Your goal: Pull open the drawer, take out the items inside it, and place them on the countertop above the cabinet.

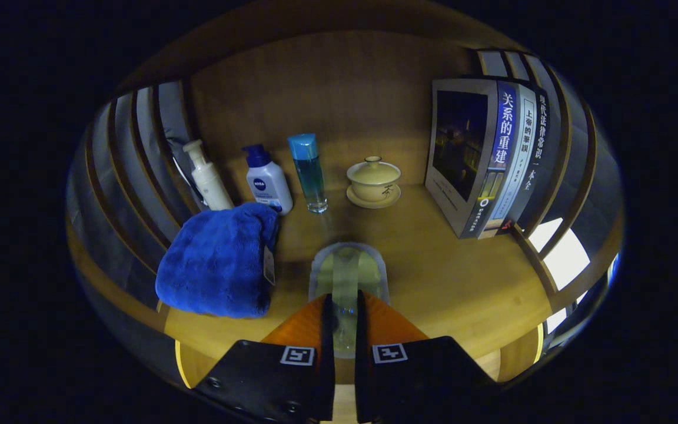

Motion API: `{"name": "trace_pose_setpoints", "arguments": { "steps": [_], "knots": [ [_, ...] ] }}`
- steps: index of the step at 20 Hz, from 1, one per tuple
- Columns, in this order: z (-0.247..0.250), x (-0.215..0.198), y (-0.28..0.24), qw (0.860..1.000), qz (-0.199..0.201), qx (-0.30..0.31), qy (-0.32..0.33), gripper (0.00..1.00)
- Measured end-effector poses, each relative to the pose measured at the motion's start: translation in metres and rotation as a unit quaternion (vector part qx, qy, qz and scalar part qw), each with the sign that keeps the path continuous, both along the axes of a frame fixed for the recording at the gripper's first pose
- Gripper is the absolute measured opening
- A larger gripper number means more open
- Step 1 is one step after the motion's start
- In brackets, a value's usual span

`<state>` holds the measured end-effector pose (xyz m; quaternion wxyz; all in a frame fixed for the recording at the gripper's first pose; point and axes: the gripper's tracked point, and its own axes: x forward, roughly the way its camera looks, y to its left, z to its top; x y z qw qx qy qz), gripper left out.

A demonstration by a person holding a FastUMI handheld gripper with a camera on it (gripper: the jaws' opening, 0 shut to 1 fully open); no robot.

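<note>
Your gripper (pixel 345 315) is clenched on a clear glass cup (pixel 348 277), pinned between both fingers over the wooden countertop (pixel 451 277). Toward its back edge stand a white pump bottle (pixel 208 176), a white bottle marked NIVEA (pixel 267 181) and a blue-capped clear bottle (pixel 308 171); a blue plush towel (pixel 218 265) lies left of the fingers.

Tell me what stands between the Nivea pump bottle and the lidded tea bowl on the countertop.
In the gripper view, a tall clear bottle with blue liquid and a blue cap stands between the pump bottle and the lidded tea bowl.
</note>
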<state>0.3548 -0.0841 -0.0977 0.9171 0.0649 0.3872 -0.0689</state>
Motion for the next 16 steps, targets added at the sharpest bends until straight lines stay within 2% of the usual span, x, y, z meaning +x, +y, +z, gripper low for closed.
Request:
{"name": "trace_pose_setpoints", "arguments": {
  "steps": [5,6,9,13,16],
  "knots": [
    [-0.008,0.002,-0.003,1.000,0.003,-0.011,0.005,0.30],
    [-0.006,0.003,-0.005,1.000,0.003,-0.017,-0.007,0.34],
    [-0.010,0.001,-0.005,0.999,0.016,-0.027,-0.006,0.60],
    [-0.007,-0.005,0.003,0.999,0.024,-0.019,-0.007,0.87],
    [0.003,-0.007,0.007,0.999,0.027,-0.020,-0.017,0.91]
  ]
}}
